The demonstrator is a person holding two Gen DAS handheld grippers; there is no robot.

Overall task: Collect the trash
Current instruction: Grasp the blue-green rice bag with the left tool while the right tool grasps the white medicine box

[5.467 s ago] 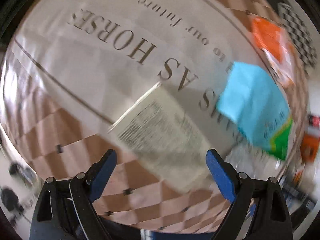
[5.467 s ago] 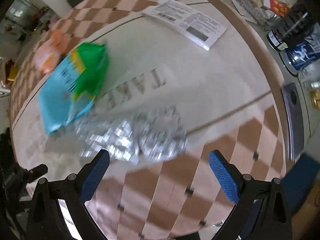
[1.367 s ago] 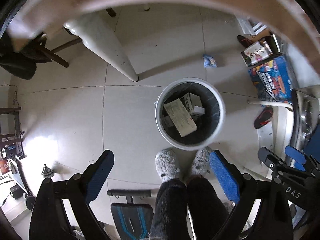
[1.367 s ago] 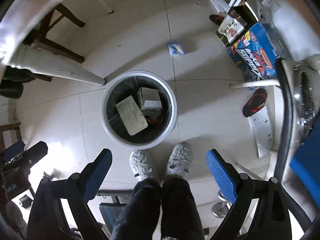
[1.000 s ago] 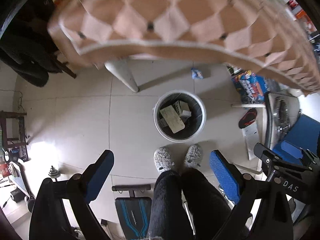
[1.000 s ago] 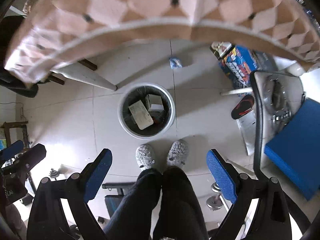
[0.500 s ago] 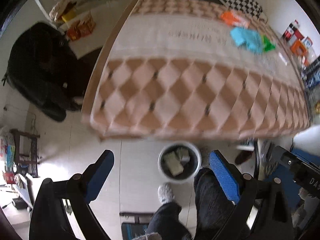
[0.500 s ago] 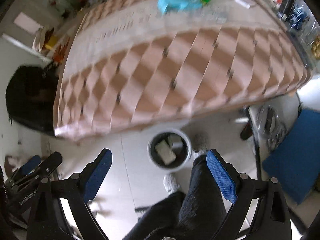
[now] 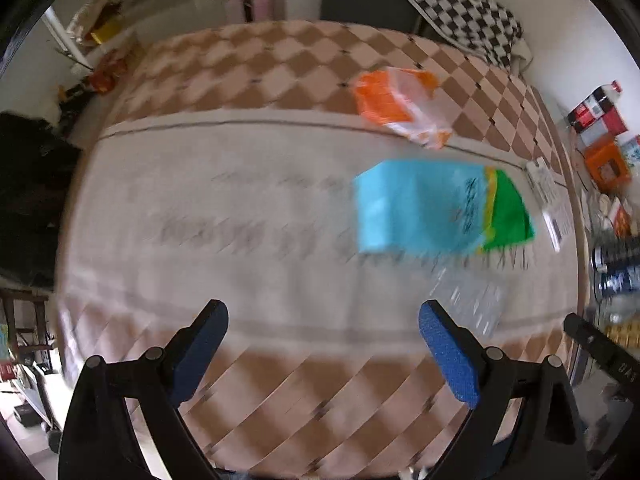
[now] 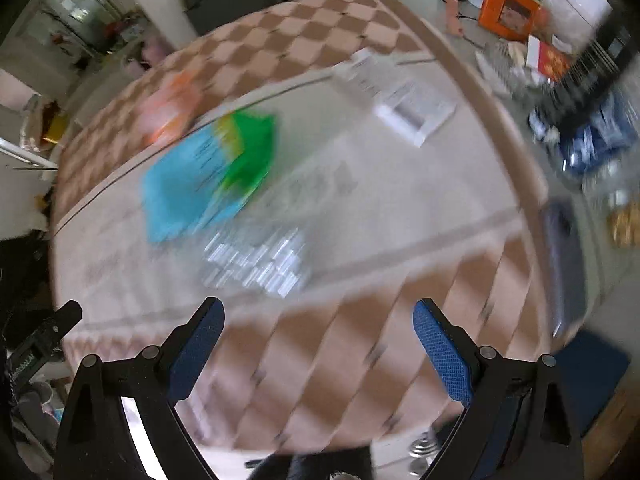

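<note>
On the checkered tablecloth (image 9: 260, 80) lie a blue and green bag (image 9: 436, 208) (image 10: 208, 176), an orange and white bag (image 9: 400, 106) (image 10: 172, 108), a clear crinkled wrapper (image 9: 468, 300) (image 10: 256, 260) and a white printed box (image 10: 400, 96) (image 9: 550, 200). My left gripper (image 9: 322, 348) is open and empty above the table's near edge. My right gripper (image 10: 318, 346) is open and empty, with the clear wrapper just ahead of it. Both views are blurred.
Bottles, cans and boxes (image 9: 604, 152) (image 10: 508, 4) crowd the right side beyond the cloth. A checkered chair (image 9: 464, 16) stands behind the table. A dark bag (image 9: 24, 184) is at the left. A blue seat (image 10: 588, 376) shows at lower right.
Both grippers have swung up from over the trash bin on the floor to face the tabletop. The bin and my legs have left view; the table's trash now fills both views.
</note>
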